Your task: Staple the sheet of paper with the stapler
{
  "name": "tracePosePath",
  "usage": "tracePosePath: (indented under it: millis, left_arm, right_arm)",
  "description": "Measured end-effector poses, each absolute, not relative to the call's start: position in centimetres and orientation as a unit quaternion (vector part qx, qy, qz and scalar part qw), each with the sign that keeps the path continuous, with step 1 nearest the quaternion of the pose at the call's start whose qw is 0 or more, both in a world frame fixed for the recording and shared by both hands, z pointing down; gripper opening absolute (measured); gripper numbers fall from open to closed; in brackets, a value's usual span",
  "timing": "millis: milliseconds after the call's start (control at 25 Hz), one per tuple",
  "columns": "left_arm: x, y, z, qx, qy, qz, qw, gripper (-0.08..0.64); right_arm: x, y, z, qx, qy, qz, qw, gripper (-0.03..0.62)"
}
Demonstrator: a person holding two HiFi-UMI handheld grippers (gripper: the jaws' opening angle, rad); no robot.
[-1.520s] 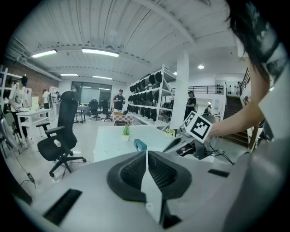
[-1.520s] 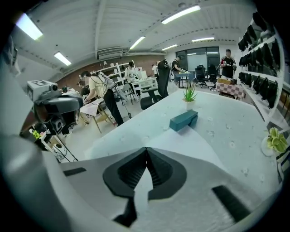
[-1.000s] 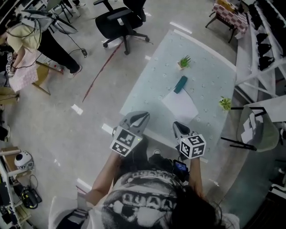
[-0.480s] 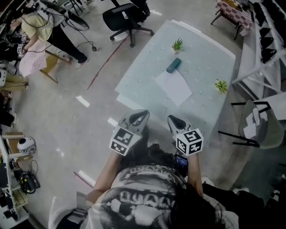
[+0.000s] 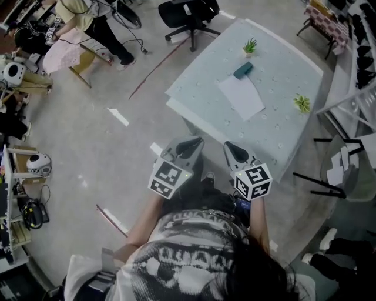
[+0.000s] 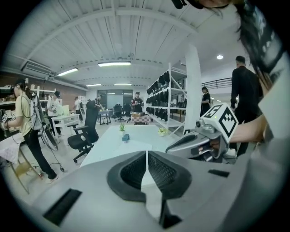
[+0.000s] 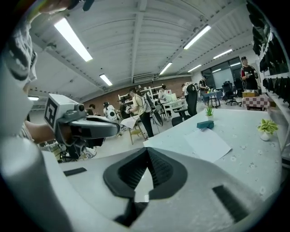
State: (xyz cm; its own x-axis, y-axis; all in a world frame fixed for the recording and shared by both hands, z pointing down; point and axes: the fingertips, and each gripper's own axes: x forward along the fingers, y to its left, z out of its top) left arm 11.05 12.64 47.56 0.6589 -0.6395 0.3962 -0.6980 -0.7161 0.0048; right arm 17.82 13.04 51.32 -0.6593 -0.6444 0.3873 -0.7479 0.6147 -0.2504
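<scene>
I hold both grippers out in front of the person's chest, over the floor and short of the near edge of the pale surface [image 5: 276, 126]. The left gripper [image 5: 192, 143] has its fingers [image 6: 131, 171] clenched together, with only a thin seam between them and nothing caught there. The right gripper [image 5: 229, 146] is the same, its fingers [image 7: 162, 172] pressed shut on nothing. The two sit side by side, apart from each other, both aimed toward the surface. The sheet of paper [image 5: 242, 97] lies flat near the middle of it. The dark teal stapler [image 5: 242, 70] rests at the sheet's far edge, though I cannot tell whether it touches the paper or lies just beside it. Both are well apart from my grippers. One small potted plant [image 5: 250, 46] stands beyond the stapler, and a second plant [image 5: 302, 103] stands to the right of the sheet. A black office chair [image 5: 191, 12] stands on the floor past the surface's far corner.
</scene>
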Motion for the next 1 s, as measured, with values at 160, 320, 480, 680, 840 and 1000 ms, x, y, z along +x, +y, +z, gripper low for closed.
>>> tracePosePath:
  millis: [160, 320, 480, 680, 840, 1000]
  left_arm:
    - [10.4, 14.1, 47.2, 0.904, -0.376, 0.188, 0.08, 0.012]
    - [10.5, 15.2, 46.7, 0.905, -0.376, 0.185, 0.073, 0.012]
    - [10.5, 16.1, 46.5, 0.904, -0.381, 0.183, 0.068, 0.012]
    - [10.6, 16.9, 46.4, 0.904, -0.38, 0.184, 0.068, 0.012]
    - [10.7, 17.2, 46.1, 0.905, -0.38, 0.183, 0.066, 0.012]
    - [11.7, 17.2, 46.2, 0.906, -0.377, 0.18, 0.065, 0.012]
  right_arm:
    - [17.0, 14.3, 50.6, 0.38, -0.896, 0.187, 0.132, -0.015]
    - [16.8, 15.2, 50.1, 0.373, -0.902, 0.176, 0.129, -0.014]
    - [16.7, 15.8, 50.0, 0.37, -0.905, 0.167, 0.128, -0.012]
    - [16.4, 16.1, 49.3, 0.37, -0.908, 0.158, 0.118, -0.011]
    - [16.4, 16.5, 48.9, 0.369, -0.909, 0.154, 0.117, -0.011]
    - [17.4, 16.6, 49.2, 0.373, -0.907, 0.153, 0.117, -0.009]
